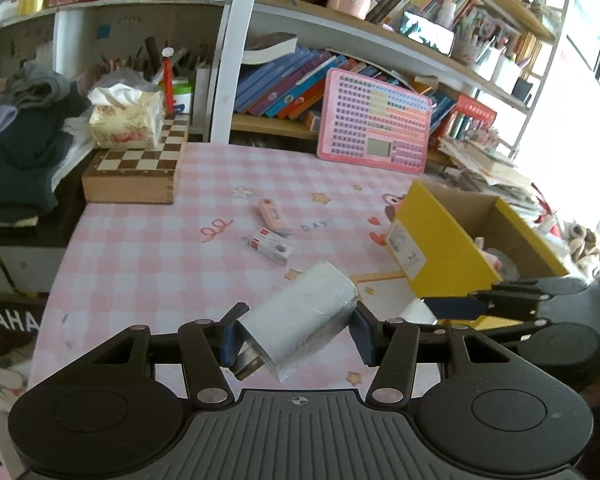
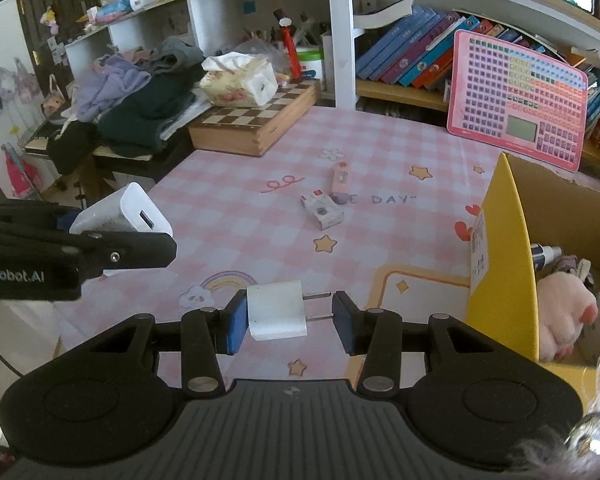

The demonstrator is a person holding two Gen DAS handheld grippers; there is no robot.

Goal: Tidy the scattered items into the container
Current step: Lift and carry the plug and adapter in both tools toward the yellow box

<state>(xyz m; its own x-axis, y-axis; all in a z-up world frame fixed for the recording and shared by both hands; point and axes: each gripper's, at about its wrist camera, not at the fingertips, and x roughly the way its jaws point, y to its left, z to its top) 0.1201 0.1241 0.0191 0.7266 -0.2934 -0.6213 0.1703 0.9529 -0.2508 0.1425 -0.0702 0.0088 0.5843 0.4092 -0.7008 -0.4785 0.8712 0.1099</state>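
Note:
My left gripper (image 1: pixel 296 336) is shut on a large white charger (image 1: pixel 300 312), held tilted above the pink checked tablecloth (image 1: pixel 148 248) with its prongs toward the lower left. In the right wrist view that left gripper (image 2: pixel 108 228) and the charger (image 2: pixel 128 212) hang at the left. My right gripper (image 2: pixel 290 320) is shut on a small white plug adapter (image 2: pixel 276 312), whose prongs point at the right pad. It appears in the left wrist view as the right gripper (image 1: pixel 440 308), beside the yellow cardboard box (image 1: pixel 440 248). A pink eraser-like item (image 2: pixel 342 178) and a small white-and-red packet (image 2: pixel 322 210) lie mid-table.
The open yellow box (image 2: pixel 504 240) at the right holds a pink plush toy (image 2: pixel 564 320) and a pen-like tool (image 2: pixel 544 256). A wooden chessboard case (image 2: pixel 256 124) with a tissue pack, piled clothes (image 2: pixel 140 104) and a pink keypad board (image 2: pixel 516 104) line the back, under bookshelves.

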